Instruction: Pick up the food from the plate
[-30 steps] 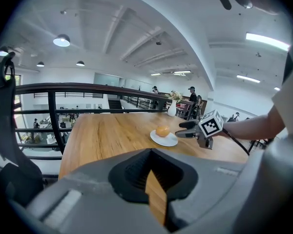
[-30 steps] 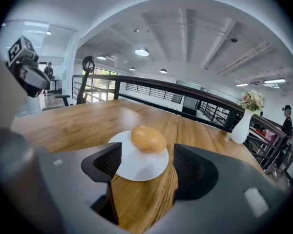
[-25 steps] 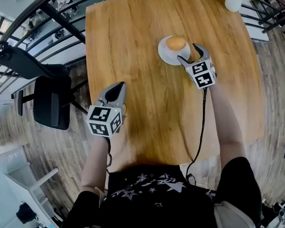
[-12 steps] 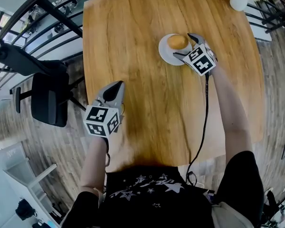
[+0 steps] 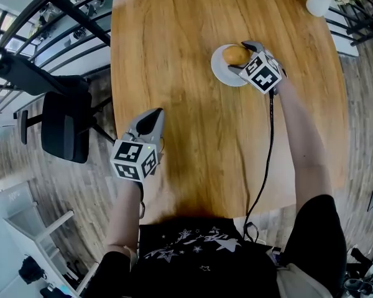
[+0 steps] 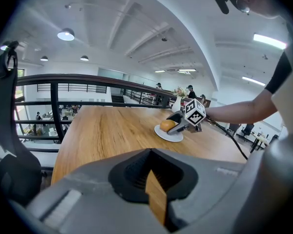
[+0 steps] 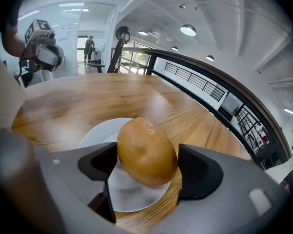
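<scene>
A golden-brown bun (image 5: 235,54) lies on a small white plate (image 5: 222,74) at the far middle of the wooden table (image 5: 174,54). My right gripper (image 5: 239,57) reaches over the plate with one jaw on each side of the bun. In the right gripper view the bun (image 7: 146,152) fills the gap of the gripper (image 7: 147,167). Both jaws touch it and have just been closing on it. My left gripper (image 5: 152,117) hovers over the table's near left edge, jaws together and holding nothing. The left gripper view shows the bun (image 6: 168,125) and plate (image 6: 169,135) far ahead.
A black chair (image 5: 65,129) stands left of the table beside a dark railing (image 5: 62,8). A white vase (image 5: 317,4) sits at the far right corner. A black cable (image 5: 267,160) trails from the right gripper back along the arm.
The right gripper has moved from beside the plate's right rim onto the plate, rolled, and now straddles the bun. The left gripper has stayed put.
</scene>
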